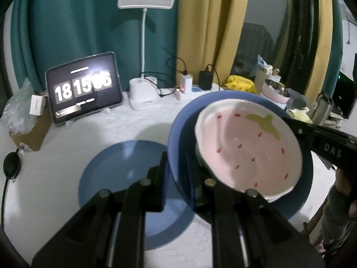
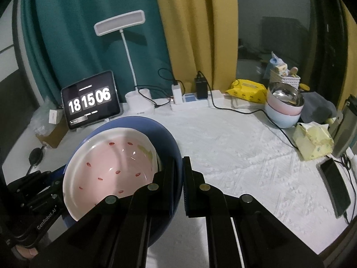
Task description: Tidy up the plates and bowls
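Left wrist view: the left gripper point(image 1: 178, 174) clamps the rim of a round blue plate point(image 1: 178, 134) carrying a pink strawberry-patterned ceramic bowl point(image 1: 247, 147). The right gripper point(image 2: 178, 178) clamps the opposite rim.

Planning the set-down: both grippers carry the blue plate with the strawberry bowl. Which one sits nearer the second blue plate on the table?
Left. The left gripper hangs directly over the second blue plate; the right wrist view barely shows it.

curtains: teal point(image 2: 73, 33) at 10, yellow point(image 2: 191, 26) at 12 | table: white cloth point(image 2: 234, 156) | light: dim, lamp point(image 2: 119, 22) off
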The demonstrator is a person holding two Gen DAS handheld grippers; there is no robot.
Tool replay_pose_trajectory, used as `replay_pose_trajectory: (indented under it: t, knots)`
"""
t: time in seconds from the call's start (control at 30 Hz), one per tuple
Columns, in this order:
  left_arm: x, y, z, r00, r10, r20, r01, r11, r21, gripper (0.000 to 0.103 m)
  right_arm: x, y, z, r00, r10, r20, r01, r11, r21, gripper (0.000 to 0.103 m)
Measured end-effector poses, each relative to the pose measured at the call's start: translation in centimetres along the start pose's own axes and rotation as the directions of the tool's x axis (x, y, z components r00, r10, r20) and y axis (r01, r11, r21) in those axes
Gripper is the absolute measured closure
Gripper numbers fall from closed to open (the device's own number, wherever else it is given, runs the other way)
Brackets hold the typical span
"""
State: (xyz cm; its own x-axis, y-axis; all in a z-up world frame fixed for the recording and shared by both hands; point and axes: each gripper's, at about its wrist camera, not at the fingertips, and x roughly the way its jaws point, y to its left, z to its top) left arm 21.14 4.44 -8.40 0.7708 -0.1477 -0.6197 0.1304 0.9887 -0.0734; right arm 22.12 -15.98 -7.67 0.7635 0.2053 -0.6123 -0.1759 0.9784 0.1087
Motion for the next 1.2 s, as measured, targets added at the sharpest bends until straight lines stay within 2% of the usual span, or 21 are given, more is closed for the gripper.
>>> replay_pose_trajectory:
  t: [0.63, 1.2]
  knots:
    - [0.1, 5.8, -0.3, 0.999, 0.051, -0.008, -0.052, 0.996, -0.072, 0.090, 3.3, 5.4, 1.0, 0.998, 0.047, -0.038, -0.050, 0.997, -0.063, 0.095]
    - [1.5, 10.8, -1.6, 0.994, 0.100, -0.052, -0.106, 0.986, -0.129, 0.090, 7.6, 10.1, 1.0, 0.991, 0.084, -0.100, -0.095, 0.990, -0.107, 0.095]
